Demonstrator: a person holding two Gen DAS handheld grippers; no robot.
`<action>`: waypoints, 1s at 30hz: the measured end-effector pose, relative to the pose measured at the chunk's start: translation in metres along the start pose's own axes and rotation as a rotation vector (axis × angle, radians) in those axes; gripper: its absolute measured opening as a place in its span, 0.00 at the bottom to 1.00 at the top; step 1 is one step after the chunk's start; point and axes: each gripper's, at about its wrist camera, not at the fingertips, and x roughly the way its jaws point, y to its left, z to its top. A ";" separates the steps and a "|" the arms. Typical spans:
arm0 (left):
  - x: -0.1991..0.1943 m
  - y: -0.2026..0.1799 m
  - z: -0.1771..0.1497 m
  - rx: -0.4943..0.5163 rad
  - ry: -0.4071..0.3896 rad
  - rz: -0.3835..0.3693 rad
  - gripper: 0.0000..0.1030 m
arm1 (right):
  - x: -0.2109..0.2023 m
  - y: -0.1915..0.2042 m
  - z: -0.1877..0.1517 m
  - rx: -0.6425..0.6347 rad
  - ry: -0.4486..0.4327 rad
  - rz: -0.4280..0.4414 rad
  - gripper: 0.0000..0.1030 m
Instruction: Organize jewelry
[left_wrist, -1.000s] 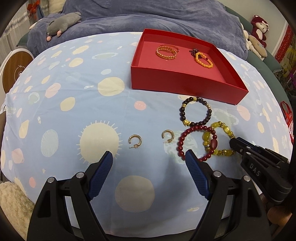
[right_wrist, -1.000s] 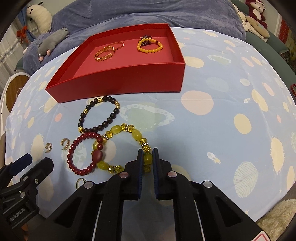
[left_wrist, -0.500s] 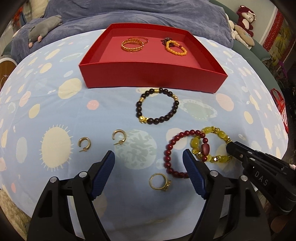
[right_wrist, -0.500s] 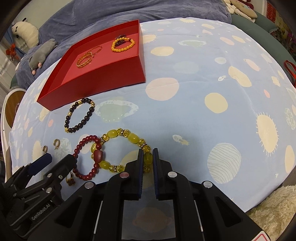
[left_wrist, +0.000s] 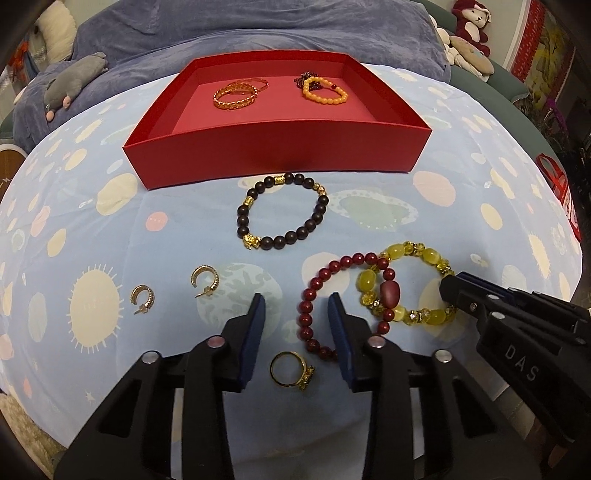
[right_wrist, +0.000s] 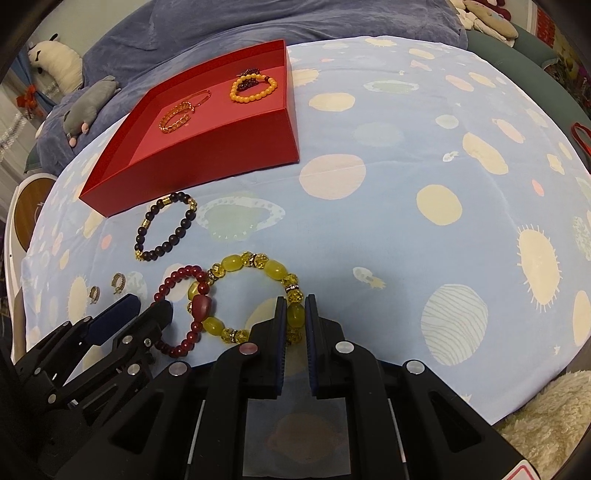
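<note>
Down low, right gripper (right_wrist: 294, 319): jaws clamped on a bead of the yellow bracelet (right_wrist: 275, 271). Left gripper (left_wrist: 296, 308): jaws closing, pads not pressing anything; the near-left arc of the red bracelet (left_wrist: 308, 293) and the gold ring (left_wrist: 291, 373) lie between them. Red bracelet overlaps the yellow one. Left: two gold earrings (left_wrist: 205, 280). Farther: dark bracelet (left_wrist: 282, 216), then the red box (left_wrist: 277, 147) holding gold and orange bracelets, all on the spotted bedsheet (left_wrist: 369, 206).

It was a bedroom at home: a bed sheet (left_wrist: 110, 229) with suns, a blue blanket (left_wrist: 258, 33), and soft toys (left_wrist: 74, 85).
</note>
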 end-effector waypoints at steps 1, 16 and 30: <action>0.000 0.000 0.001 0.005 0.002 -0.004 0.19 | 0.000 0.001 0.000 -0.002 0.001 0.001 0.09; -0.030 0.017 0.010 -0.031 -0.026 -0.041 0.02 | -0.015 0.014 -0.003 -0.038 -0.040 0.035 0.09; -0.033 0.034 0.009 -0.093 -0.016 -0.110 0.17 | -0.018 0.015 -0.004 -0.036 -0.038 0.034 0.09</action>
